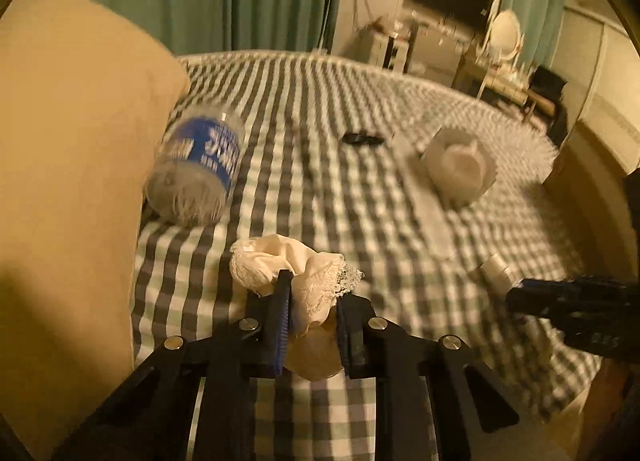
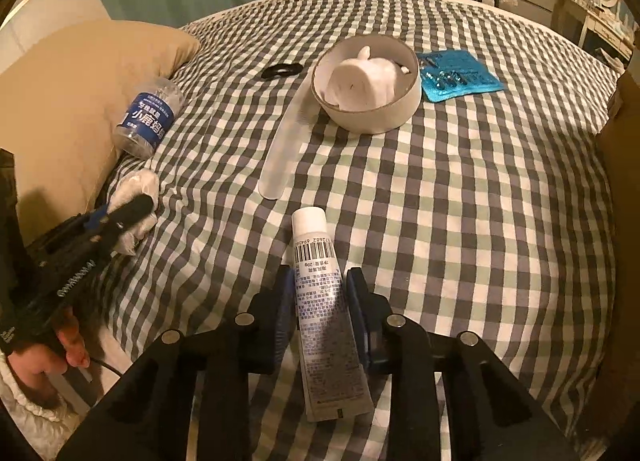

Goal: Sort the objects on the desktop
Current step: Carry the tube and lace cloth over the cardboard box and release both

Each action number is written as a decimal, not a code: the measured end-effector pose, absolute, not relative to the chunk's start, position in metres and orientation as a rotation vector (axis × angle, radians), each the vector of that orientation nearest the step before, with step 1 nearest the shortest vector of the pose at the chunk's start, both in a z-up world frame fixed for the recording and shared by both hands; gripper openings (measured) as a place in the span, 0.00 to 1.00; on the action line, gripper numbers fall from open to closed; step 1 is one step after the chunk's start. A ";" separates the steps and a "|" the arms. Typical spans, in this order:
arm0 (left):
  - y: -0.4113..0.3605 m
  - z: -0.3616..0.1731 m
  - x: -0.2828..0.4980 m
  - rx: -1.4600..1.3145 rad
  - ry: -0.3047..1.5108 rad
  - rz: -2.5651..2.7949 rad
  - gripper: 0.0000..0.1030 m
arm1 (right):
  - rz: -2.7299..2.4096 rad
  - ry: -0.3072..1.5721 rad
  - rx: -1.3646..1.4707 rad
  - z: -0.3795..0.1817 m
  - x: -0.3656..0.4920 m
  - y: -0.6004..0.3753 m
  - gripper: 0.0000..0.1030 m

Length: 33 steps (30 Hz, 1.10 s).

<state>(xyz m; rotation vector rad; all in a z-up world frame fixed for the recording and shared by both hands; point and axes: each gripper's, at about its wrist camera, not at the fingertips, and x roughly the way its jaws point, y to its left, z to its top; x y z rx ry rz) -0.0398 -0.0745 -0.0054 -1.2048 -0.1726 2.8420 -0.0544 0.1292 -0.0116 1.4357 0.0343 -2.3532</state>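
- Left claw (image 1: 310,293) pinching a cream lace cloth (image 1: 288,261) on the checked bed (image 2: 460,221).
- Right claw (image 2: 316,289) pressed against a white tube (image 2: 320,301), cap pointing away.
- Beyond: round bowl (image 2: 372,117), lying bottle (image 2: 148,117).

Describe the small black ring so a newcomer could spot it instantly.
Start at the white bowl on the checked bedspread. Just left of its rim, apart from it, lies the black ring, flat on the cloth. It is the only dark, hollow-centred item there.

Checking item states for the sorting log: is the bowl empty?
No. In the right wrist view the bowl holds a white, rabbit-shaped thing that fills most of its inside.
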 end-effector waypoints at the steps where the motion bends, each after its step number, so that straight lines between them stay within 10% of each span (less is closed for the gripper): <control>1: -0.074 -0.003 -0.038 -1.177 -0.177 2.846 0.18 | -2.366 0.033 1.426 -0.009 -0.054 0.130 0.26; 13: -0.052 0.029 -0.029 -1.027 -0.162 2.857 0.18 | -2.560 -0.176 1.215 0.053 -0.040 0.181 0.26; 33: 0.240 0.182 -0.073 -0.792 -0.160 2.213 0.18 | -3.069 -0.328 1.127 0.195 -0.031 0.417 0.26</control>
